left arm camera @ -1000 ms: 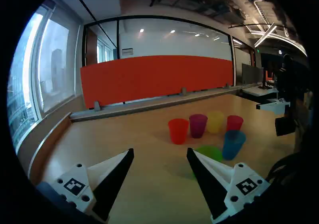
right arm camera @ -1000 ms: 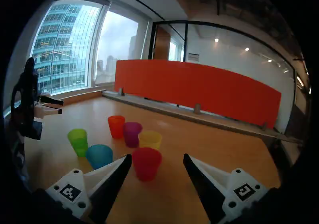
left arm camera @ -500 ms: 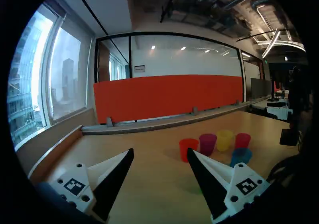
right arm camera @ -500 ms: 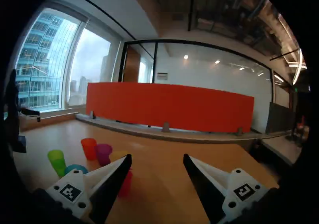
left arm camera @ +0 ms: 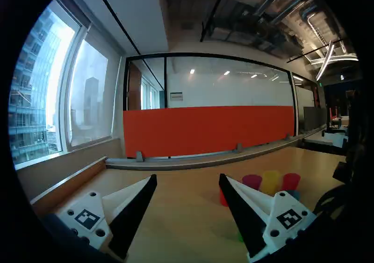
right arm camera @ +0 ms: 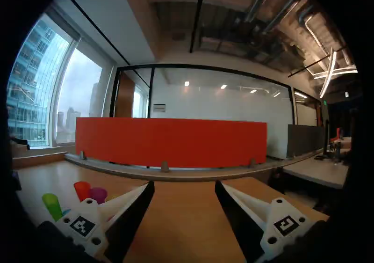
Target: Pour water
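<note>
Cups (left arm camera: 271, 181) in mixed colours stand bunched on the wooden table (left arm camera: 187, 211), which runs out to a long orange partition (left arm camera: 210, 129). The left gripper (left arm camera: 187, 176) hangs over bare tabletop with its jaws spread wide and nothing between them. The bunch sits beyond and outside its right-hand finger, with an orange cup (left arm camera: 223, 198) half hidden behind that finger's tip and a purple cup (left arm camera: 252, 181) just past it. The right gripper (right arm camera: 184, 183) is likewise spread and empty. The bunch lies outside its left-hand finger, low down, with a green cup (right arm camera: 51, 205) farthest from the jaws. Whether any cup holds water cannot be told from this flat angle. No cup lies between either pair of jaws, so the grasp is not yet begun. The main risk is the crowding: the cups stand touching or nearly so, and a finger slid in beside one could clip its neighbour and tip it. Both cameras look level across the table, and the fingers cover part of the bunch, so a reach made from this pose would be poorly aimed.
</note>
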